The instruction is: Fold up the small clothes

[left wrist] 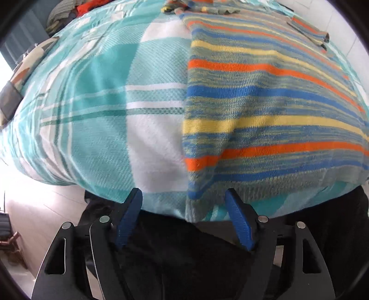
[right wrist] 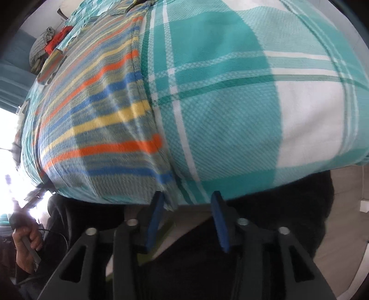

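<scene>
A striped knit garment in grey, blue, orange and yellow lies spread flat on a teal and white plaid cloth. In the left wrist view its near left corner hangs over the table's front edge, between the fingers of my open left gripper. One sleeve lies at the far right. In the right wrist view the garment fills the left half. Its near right corner sits just by the left finger of my open right gripper. Neither gripper holds anything.
A pile of other clothes sits at the far left end of the table, also visible in the right wrist view. More garments lie at the far edge. The person's dark clothing is right below the front edge.
</scene>
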The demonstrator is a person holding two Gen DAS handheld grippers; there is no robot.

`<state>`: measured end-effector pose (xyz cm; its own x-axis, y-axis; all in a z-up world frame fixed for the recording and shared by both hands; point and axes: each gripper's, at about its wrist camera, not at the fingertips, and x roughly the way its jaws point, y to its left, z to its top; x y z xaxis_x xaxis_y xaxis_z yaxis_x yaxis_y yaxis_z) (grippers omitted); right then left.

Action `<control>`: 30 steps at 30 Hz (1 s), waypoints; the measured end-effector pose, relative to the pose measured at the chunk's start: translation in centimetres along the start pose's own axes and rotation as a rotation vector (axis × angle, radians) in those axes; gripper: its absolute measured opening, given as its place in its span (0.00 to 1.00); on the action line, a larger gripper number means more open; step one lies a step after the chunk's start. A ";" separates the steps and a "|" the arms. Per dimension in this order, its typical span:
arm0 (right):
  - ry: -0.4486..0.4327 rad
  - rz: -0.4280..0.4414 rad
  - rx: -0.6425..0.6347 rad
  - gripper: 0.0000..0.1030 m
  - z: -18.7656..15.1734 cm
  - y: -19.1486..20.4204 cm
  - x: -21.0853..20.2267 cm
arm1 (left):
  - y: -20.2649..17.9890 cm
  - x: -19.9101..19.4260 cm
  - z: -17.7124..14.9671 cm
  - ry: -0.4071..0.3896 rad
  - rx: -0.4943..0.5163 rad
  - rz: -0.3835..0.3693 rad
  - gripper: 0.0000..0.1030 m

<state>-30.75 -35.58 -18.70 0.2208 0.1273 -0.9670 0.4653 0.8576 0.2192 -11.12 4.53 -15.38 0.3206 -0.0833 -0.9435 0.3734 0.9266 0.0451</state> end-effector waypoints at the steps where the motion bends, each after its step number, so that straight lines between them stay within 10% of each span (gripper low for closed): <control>1: -0.003 -0.043 -0.024 0.45 -0.2 -0.4 -1.1 | 0.5 -1.0 -0.2 -0.014 -0.008 -0.005 0.74; 5: -0.160 -0.250 -0.182 0.45 1.8 0.1 -7.9 | 2.7 -4.5 0.5 -0.104 -0.080 0.029 0.80; 10: -0.380 -0.220 -0.477 0.46 9.5 8.0 -13.3 | 4.9 -5.7 2.5 -0.158 -0.226 0.008 0.81; 18: -0.386 -0.268 -0.798 0.46 23.7 20.1 -0.5 | 7.7 -9.4 1.9 -0.174 -0.312 0.070 0.81; 21: -0.317 -0.346 -0.735 0.33 27.2 19.5 4.4 | 9.7 -10.2 0.5 -0.163 -0.331 0.141 0.86; 22: -0.300 -0.331 -0.669 0.03 28.0 18.5 4.7 | 10.4 -10.2 -0.1 -0.153 -0.340 0.159 0.86; 30: -0.571 0.008 -0.007 0.03 31.6 1.8 -10.2 | 13.9 -7.6 -3.1 -0.051 -0.490 0.118 0.86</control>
<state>-5.10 -51.09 -4.38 0.6533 -0.1542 -0.7412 0.4565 0.8612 0.2233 -11.11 19.19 -8.60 0.3830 0.0259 -0.9234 -0.1167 0.9930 -0.0206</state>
